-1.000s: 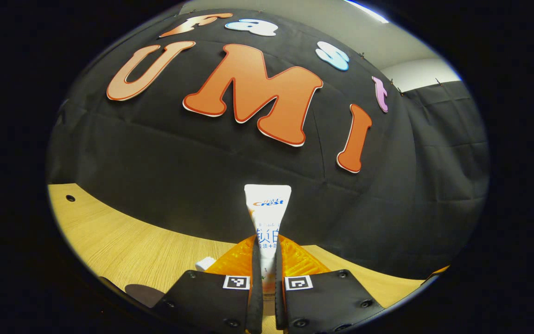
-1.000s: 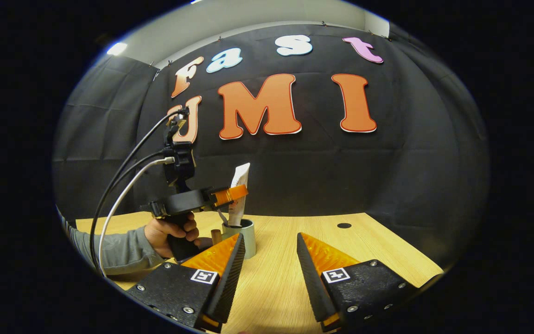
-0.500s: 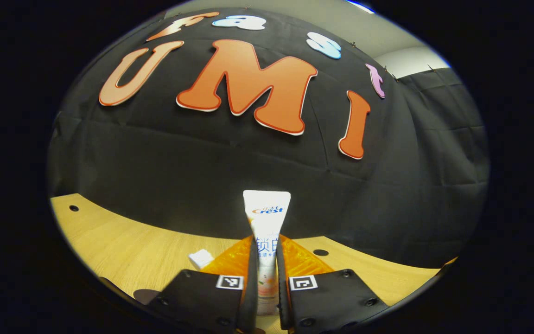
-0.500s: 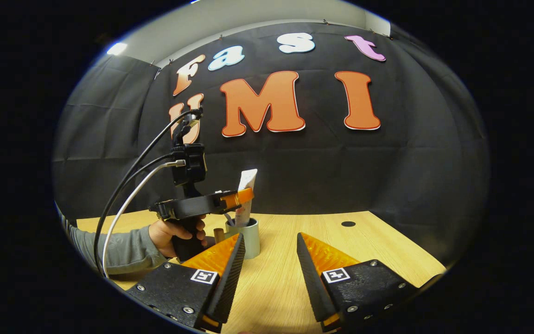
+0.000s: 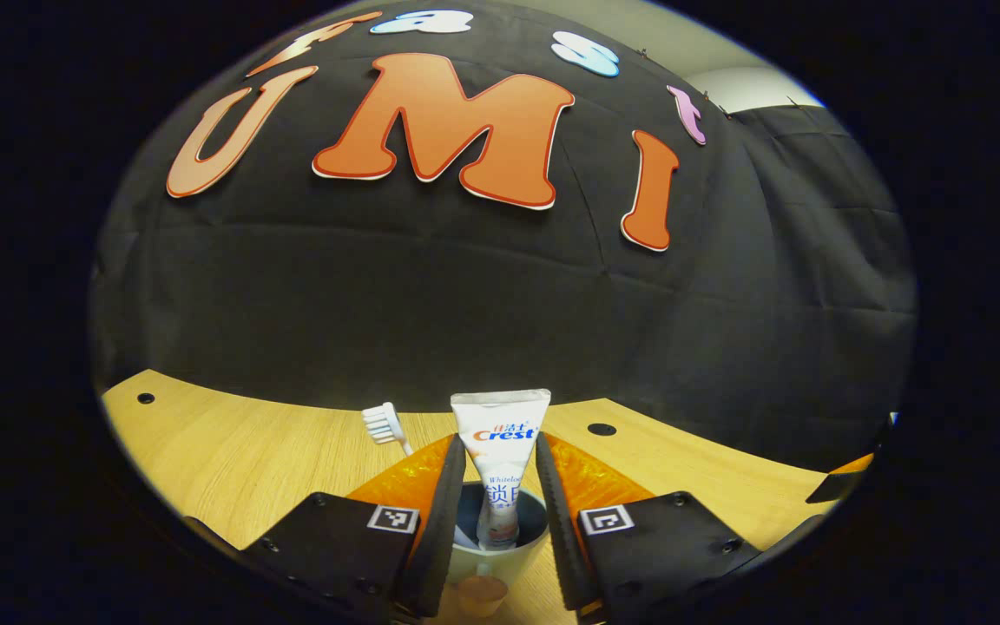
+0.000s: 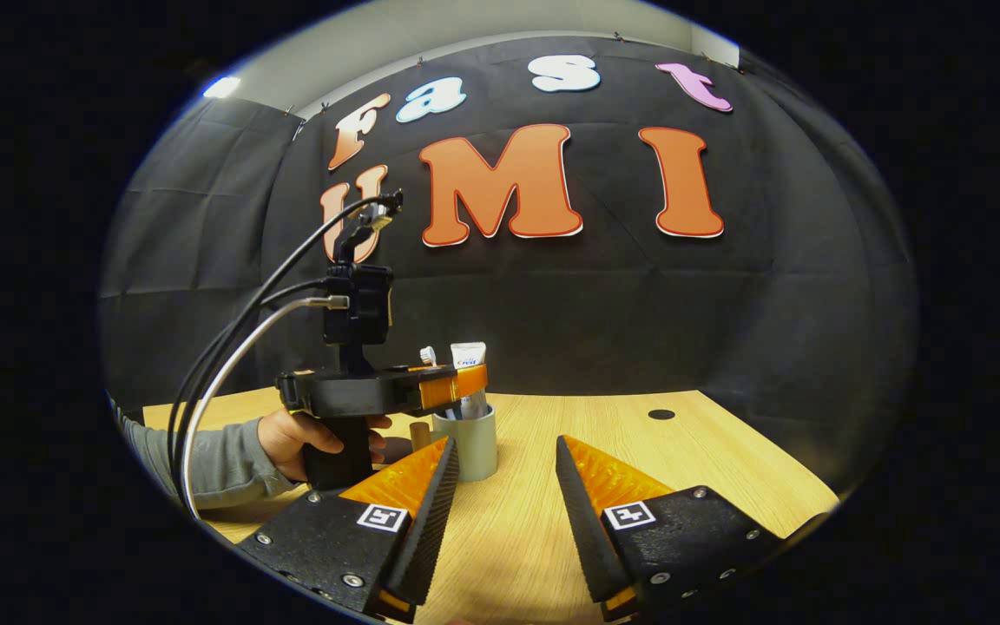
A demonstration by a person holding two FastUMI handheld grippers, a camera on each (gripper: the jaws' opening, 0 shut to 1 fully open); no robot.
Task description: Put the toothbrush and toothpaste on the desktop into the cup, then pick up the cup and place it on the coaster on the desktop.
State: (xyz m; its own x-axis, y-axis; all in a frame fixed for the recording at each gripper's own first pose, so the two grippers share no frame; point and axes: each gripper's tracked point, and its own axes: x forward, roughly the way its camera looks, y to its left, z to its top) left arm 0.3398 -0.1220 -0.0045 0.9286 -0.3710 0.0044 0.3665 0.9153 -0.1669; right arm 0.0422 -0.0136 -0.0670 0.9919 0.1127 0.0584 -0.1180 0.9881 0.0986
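Left gripper view: the left hand-held gripper (image 5: 500, 469) hangs just over the cup (image 5: 500, 545), its fingers spread apart on either side of the toothpaste (image 5: 500, 434) without pressing it. The tube stands upright inside the cup, and the toothbrush (image 5: 381, 423) sticks out beside it, bristles up, to the left. In the right gripper view, the right hand-held gripper (image 6: 504, 486) sits low over the desk (image 6: 691, 460) with its fingers wide apart and nothing between them. Farther off, a hand (image 6: 292, 438) holds the other gripper above the cup.
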